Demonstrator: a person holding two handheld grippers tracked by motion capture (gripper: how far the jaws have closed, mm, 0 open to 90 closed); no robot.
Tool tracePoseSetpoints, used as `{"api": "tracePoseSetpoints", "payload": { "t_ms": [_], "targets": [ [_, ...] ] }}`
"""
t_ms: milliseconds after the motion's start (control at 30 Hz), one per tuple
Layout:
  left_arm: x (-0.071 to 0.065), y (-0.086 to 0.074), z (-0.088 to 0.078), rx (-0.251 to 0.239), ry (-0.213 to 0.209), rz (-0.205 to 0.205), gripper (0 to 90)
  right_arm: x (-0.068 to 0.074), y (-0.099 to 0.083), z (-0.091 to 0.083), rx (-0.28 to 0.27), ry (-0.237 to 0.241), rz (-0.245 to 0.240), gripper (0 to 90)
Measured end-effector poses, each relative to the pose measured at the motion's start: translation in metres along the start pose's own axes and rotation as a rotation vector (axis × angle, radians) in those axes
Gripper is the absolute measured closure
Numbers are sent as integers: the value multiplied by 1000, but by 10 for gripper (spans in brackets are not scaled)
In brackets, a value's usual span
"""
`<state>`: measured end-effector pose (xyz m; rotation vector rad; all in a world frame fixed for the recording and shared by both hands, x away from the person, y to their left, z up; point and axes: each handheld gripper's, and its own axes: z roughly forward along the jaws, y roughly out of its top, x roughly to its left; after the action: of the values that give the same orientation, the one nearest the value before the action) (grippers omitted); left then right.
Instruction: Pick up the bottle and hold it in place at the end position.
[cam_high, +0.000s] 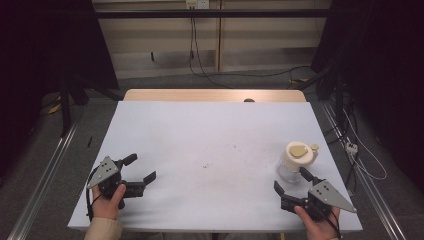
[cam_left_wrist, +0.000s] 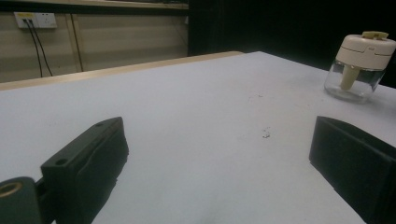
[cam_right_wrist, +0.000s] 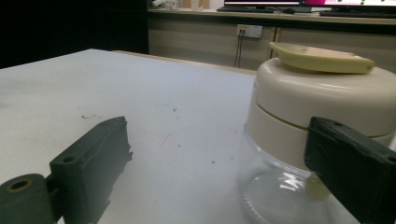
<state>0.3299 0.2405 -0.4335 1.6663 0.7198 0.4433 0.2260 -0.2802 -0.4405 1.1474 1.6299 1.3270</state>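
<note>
Just beyond the gaping right tongs (cam_high: 293, 183), untouched, the jar (cam_high: 297, 161); left tongs (cam_high: 141, 168) likewise apart.

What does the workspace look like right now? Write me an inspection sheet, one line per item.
Surface: white table, small dark specks near the middle.
Job's things: clear glass jar with a cream lid, upright near the right edge.
Clutter: nothing seen.
Grippers: left gripper open, far from the jar; right gripper open, one jaw beside the jar.
Cables: black cables hang from a wall socket; more lie on the floor at right.
Surroundings: dark curtains, grey floor, floor rails.
</note>
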Motion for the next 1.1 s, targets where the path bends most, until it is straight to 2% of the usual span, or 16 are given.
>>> {"api": "tracePoseSetpoints", "payload": {
  "t_ms": [300, 533, 867, 1100],
  "targets": [
    [0, 0, 2, -2, -4, -1, 39, -11, -2, -5, -8, -60, 25, 54],
    [-1, 0, 2, -4, -7, -1, 39, -15, -3, -2, 3, -85, 24, 51],
    [-1, 0, 3, 7, -10, 6, 39, -29, -5, 8, 25, -138, 39, 48],
    [-1, 0, 4, 12, -14, 11, 39, -36, -6, 13, 39, -144, 40, 44]
  ]
}}
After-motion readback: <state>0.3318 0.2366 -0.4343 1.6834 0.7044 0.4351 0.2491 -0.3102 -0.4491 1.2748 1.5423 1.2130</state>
